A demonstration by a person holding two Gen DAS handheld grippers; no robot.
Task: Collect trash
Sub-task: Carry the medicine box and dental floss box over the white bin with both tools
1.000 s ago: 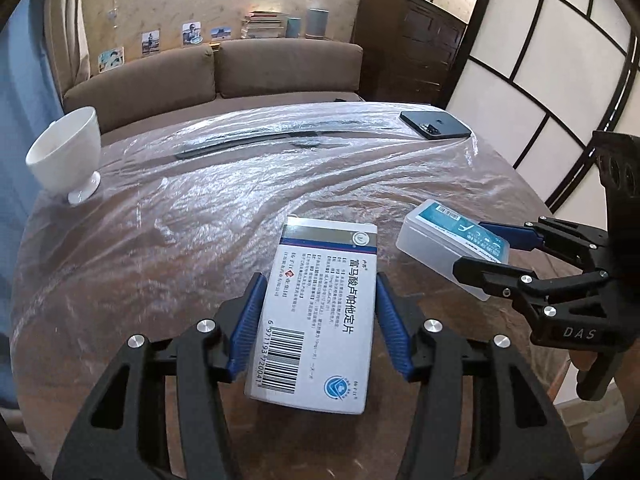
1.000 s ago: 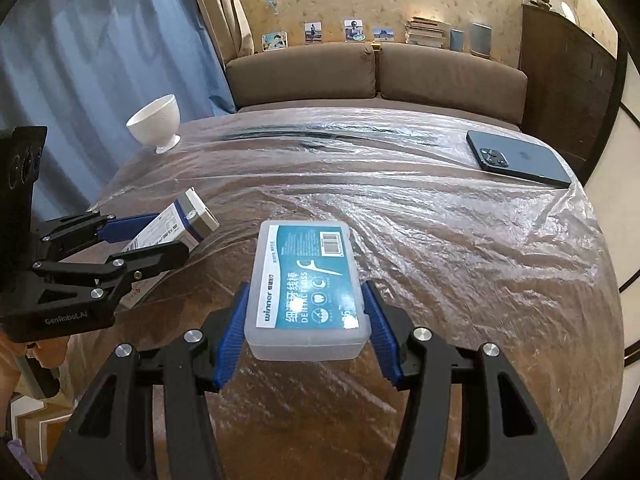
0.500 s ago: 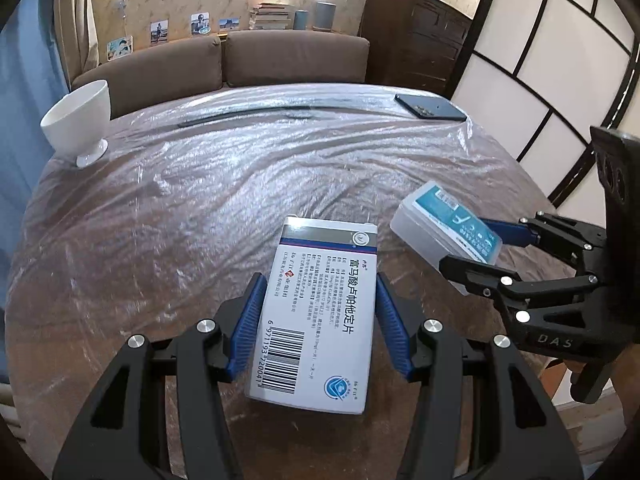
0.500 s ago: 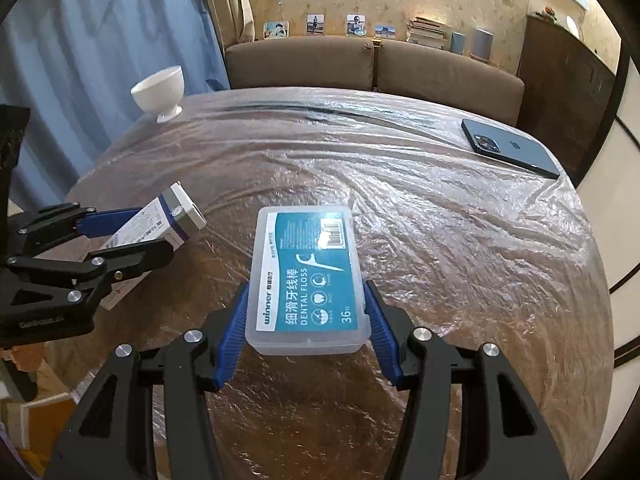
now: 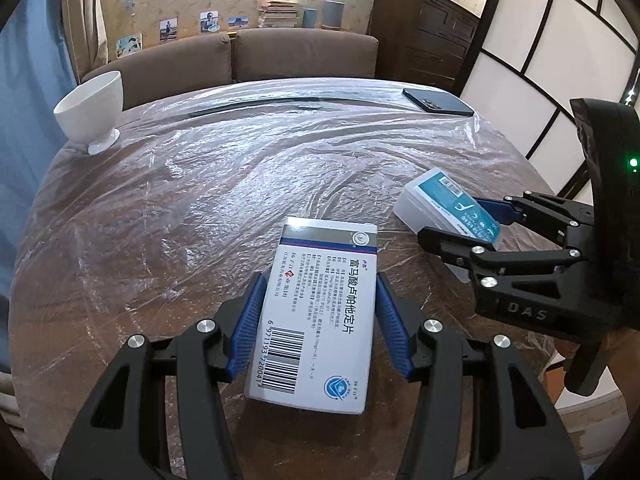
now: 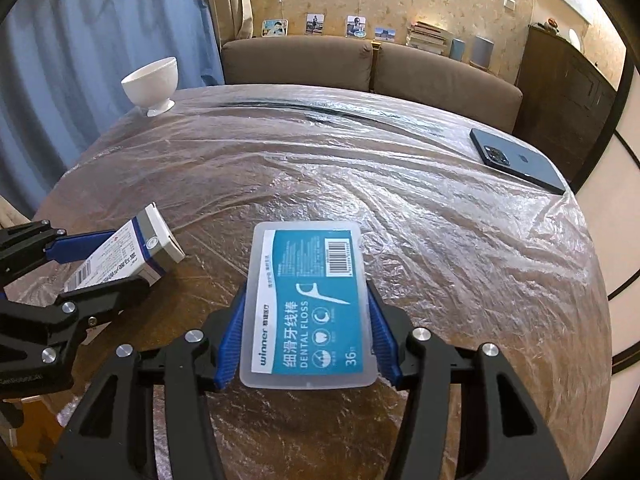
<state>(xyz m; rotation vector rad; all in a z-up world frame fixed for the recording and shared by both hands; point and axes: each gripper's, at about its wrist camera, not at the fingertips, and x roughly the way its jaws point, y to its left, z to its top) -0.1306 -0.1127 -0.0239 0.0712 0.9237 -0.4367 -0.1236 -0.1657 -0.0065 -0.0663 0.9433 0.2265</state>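
Note:
A white medicine box (image 5: 320,312) with a barcode sits between the blue pads of my left gripper (image 5: 320,280), which is shut on it and holds it above the table. My right gripper (image 6: 306,292) is shut on a clear dental floss box (image 6: 308,304) with a teal label, also held off the table. In the left wrist view the right gripper (image 5: 460,224) and the floss box (image 5: 440,196) are on the right. The right wrist view has the left gripper (image 6: 108,264) and the medicine box (image 6: 132,248) on its left.
The round table (image 5: 200,200) is covered with crinkled clear plastic. A white footed bowl (image 5: 90,110) stands at its far left edge and a dark blue phone (image 5: 438,101) lies at the far right. A brown sofa (image 5: 280,56) stands behind the table.
My left gripper has drawn back a little from the table with the medicine box, so more of the tabletop shows. The right gripper has tilted slightly. Both grips are unchanged.

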